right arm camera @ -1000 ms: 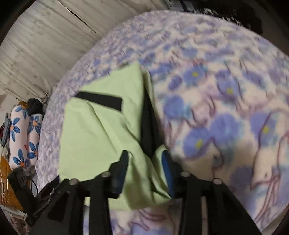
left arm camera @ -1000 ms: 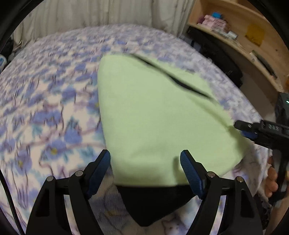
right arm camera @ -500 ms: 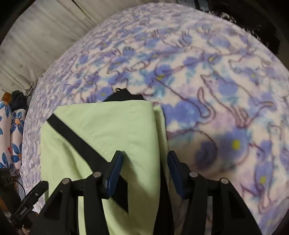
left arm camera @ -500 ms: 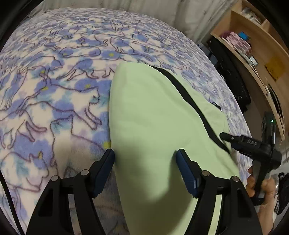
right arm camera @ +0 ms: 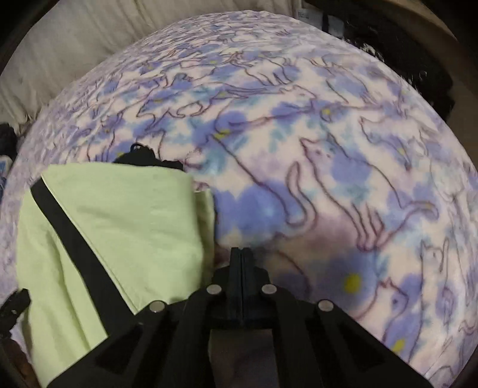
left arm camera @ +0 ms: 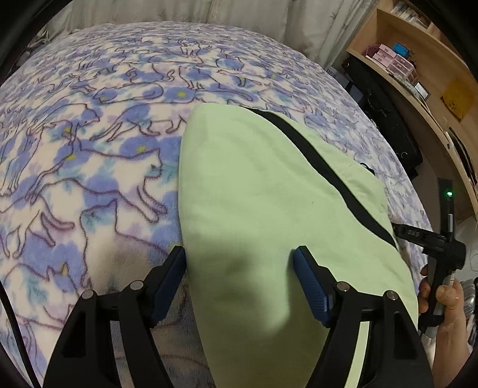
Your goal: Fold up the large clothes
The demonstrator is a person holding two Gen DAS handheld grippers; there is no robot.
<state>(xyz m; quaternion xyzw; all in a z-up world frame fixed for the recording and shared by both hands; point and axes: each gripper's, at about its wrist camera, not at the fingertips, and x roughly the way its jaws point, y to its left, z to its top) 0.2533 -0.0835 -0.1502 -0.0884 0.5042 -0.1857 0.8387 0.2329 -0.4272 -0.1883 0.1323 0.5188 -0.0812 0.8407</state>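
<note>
Garment: we see a pale green garment with a black stripe lying folded and flat on the blanket, which carries a blue cat-and-flower print
Left gripper: our left gripper stands wide over the garment's near left edge; one blue pad sits just beside that edge on the blanket, the other on the green cloth; we see no pinch on the fabric
Right gripper: our right gripper has just closed, its fingers pressed flat together with nothing between them; it sits just beside the garment's right edge, over bare blanket
Right hand: seen past the garment's far side in the left view, a hand grasps the black handle
Surroundings: beyond the garment we note a pale curtain and a wooden shelf with small boxes
</note>
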